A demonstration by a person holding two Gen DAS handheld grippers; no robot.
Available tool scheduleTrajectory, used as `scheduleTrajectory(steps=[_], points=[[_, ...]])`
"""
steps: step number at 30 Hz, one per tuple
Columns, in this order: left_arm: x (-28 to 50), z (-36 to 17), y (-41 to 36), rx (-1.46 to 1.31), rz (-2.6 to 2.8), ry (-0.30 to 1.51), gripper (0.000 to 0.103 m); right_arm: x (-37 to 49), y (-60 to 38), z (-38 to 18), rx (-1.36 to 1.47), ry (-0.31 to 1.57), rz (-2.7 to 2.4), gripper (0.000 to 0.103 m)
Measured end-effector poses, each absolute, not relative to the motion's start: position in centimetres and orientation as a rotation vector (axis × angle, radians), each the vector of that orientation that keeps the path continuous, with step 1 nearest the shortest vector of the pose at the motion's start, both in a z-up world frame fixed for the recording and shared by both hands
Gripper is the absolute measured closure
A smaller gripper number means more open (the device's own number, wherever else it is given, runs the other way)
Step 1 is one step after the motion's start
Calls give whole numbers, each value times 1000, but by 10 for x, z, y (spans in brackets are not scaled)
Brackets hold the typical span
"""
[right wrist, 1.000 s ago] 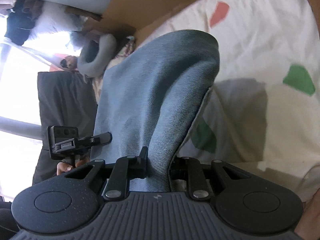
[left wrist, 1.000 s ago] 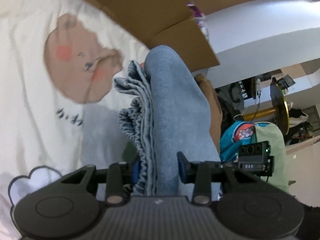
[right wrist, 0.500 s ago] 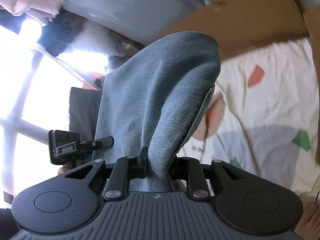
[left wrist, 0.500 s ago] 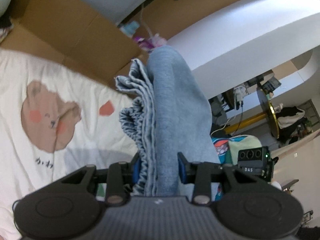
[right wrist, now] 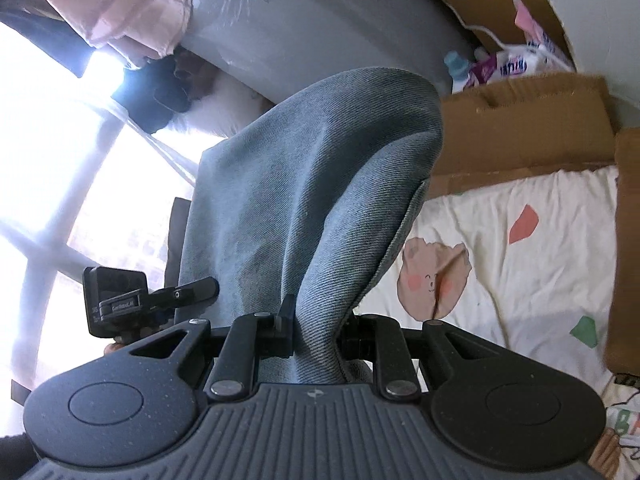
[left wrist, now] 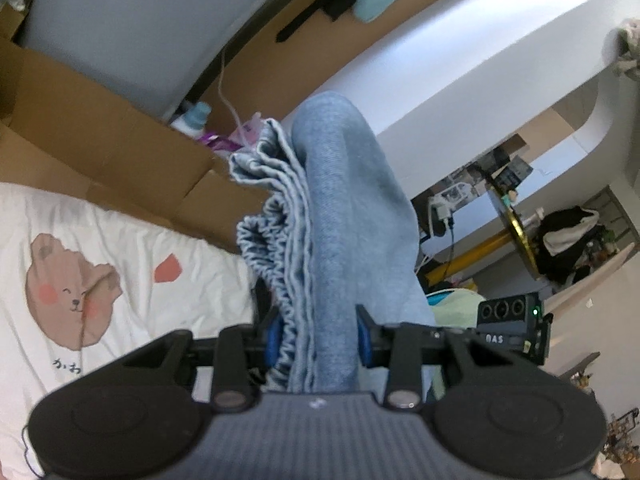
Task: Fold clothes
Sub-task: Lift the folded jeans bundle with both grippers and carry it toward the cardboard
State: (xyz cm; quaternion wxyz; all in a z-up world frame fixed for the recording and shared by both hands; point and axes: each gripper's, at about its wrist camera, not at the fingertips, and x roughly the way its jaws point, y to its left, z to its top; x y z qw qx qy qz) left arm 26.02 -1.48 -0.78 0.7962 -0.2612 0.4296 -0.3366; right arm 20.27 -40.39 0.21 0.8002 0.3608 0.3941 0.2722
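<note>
A blue denim garment (left wrist: 344, 216) with a gathered elastic waistband fills the middle of the left wrist view. My left gripper (left wrist: 318, 338) is shut on a thick bunch of it, blue pads pressing both sides. In the right wrist view the same denim garment (right wrist: 320, 200) drapes up and over my right gripper (right wrist: 316, 330), which is shut on a fold of it. The other gripper's camera block (right wrist: 114, 298) shows at the left of that view. The garment hangs in the air above a white bedsheet (left wrist: 120, 248) with a bear print.
Brown cardboard (left wrist: 104, 140) lines the far edge of the sheet, with bottles and packets (right wrist: 508, 64) behind it. A grey padded wall (right wrist: 320, 20) rises beyond. A bright window (right wrist: 60, 200) is at the left of the right view, and a cluttered room with a yellow stand (left wrist: 496, 236) lies at the right.
Both grippers have risen with the denim garment still held. The sheet has dropped lower and farther in both views, and more wall and room show above it.
</note>
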Motion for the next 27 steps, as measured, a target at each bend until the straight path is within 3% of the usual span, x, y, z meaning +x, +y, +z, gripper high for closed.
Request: scheduleTrajectory(steps=[14,27], points=[[224,66,-54,-556,-726,854,65,152,-428,76,762,755,563,83],[218,60,-116,-569,-795,845,65,129,-486,89,722,719,522,83]])
